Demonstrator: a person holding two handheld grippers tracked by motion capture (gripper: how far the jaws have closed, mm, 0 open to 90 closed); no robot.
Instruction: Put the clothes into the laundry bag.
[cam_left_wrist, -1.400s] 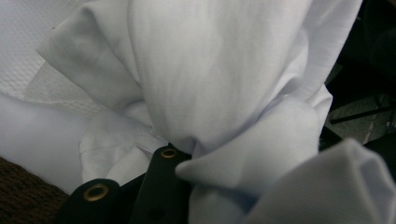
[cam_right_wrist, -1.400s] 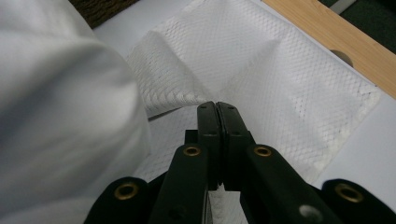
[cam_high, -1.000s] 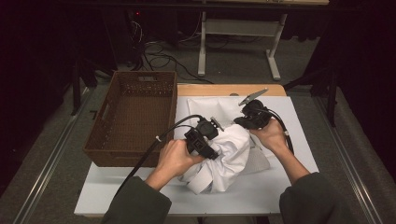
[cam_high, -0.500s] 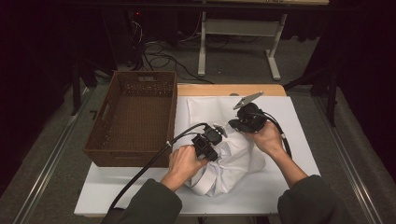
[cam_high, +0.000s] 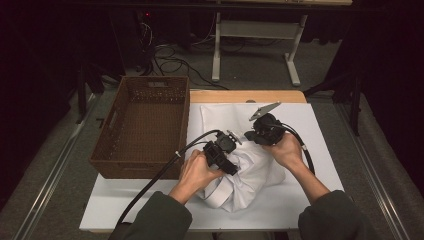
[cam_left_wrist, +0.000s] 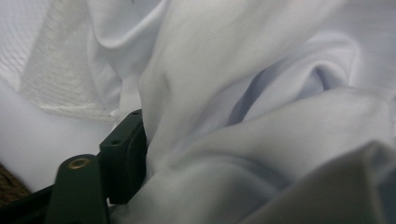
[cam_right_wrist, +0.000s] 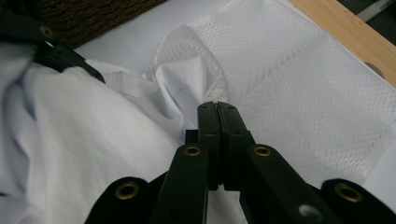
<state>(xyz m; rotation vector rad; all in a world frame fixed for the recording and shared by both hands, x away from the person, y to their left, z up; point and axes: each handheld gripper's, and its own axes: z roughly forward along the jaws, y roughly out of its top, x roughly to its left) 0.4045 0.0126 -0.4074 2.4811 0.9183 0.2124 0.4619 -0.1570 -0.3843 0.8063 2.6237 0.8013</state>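
Quick count: 1 brown wicker basket (cam_high: 142, 125), 1 white garment (cam_high: 250, 175), 1 white mesh bag (cam_high: 225, 117), 2 tools – left tool (cam_high: 231, 156) & right tool (cam_high: 250, 136) – 1 bench (cam_high: 300, 200).

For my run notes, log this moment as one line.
left gripper: shut on white garment | right gripper: shut on mesh laundry bag rim | garment partly in bag | wicker basket: beside

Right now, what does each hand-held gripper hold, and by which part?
The right hand-held gripper pinches the mesh bag at its opening rim. The left hand-held gripper grips a fold of the white garment.
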